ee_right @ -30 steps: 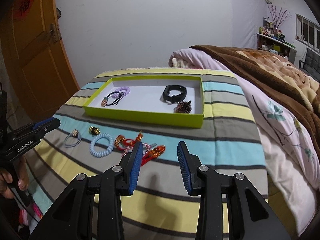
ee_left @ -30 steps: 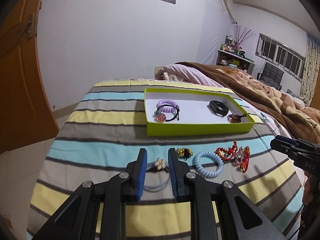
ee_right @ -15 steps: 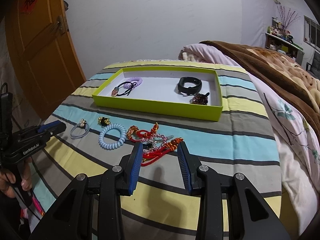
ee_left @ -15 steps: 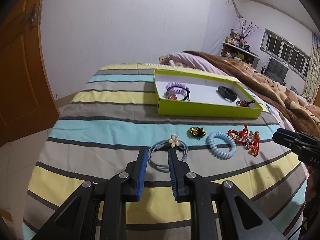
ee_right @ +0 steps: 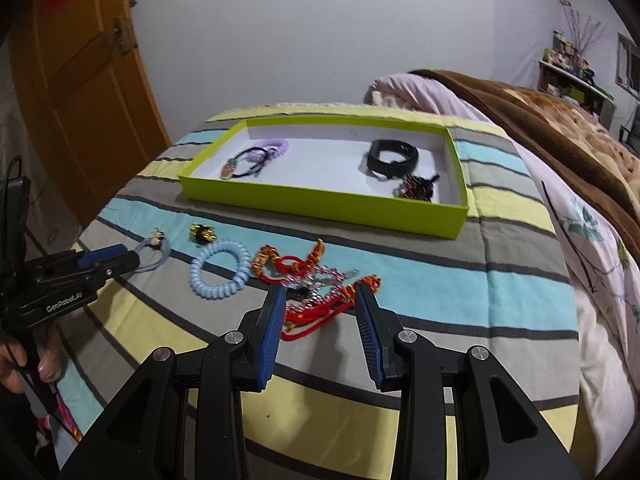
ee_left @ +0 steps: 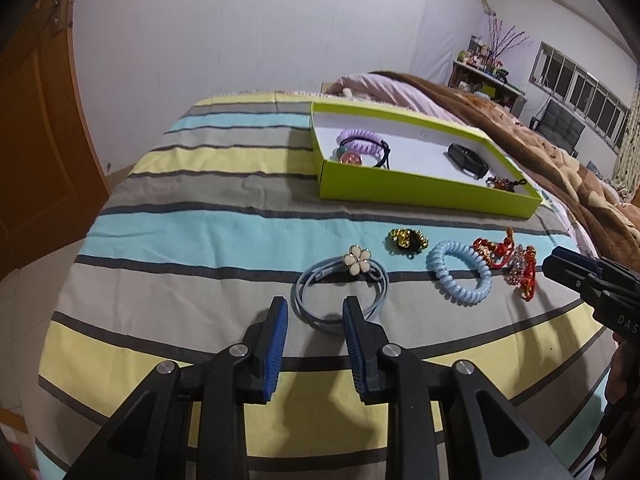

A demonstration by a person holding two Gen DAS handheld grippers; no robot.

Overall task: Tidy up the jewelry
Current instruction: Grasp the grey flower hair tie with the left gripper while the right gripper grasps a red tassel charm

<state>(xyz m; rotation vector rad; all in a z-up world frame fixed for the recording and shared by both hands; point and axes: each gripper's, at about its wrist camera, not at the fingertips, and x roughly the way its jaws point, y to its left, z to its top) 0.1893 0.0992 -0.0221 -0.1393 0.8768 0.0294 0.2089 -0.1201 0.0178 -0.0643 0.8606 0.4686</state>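
My left gripper (ee_left: 315,312) points down at the striped bedspread (ee_left: 192,232), and its jaws are opening around the near arc of the grey-blue hair tie (ee_left: 340,292). The blue pads do not press on the loop. The tie's cream flower charm (ee_left: 359,259) lies at twelve o'clock from my fingertips. At about one o'clock sits a small gold and black clip (ee_left: 407,240). Beyond it toward two o'clock lies the pale blue coil hair tie (ee_left: 459,276), close to the tangle of red cords and beaded pieces (ee_left: 508,260).

Farther off, between twelve and one o'clock, the lime green tray (ee_left: 424,192) rests on the bedspread. Inside it, at the left end, are a purple coil tie (ee_left: 358,141) and a black band with a pink round charm (ee_left: 351,157). At the right end are a black wristband (ee_left: 466,158) and a dark beaded piece (ee_left: 500,181).

My right gripper (ee_right: 321,304) stands wide, its pads either side of the near end of the red cord tangle (ee_right: 316,292) and not pinching it. The blue coil tie (ee_right: 219,270) lies at ten o'clock from those fingertips, and the tray (ee_right: 328,206) is at twelve. In the right wrist view my left hand (ee_right: 24,364) grips the handle of the other tool at nine o'clock.
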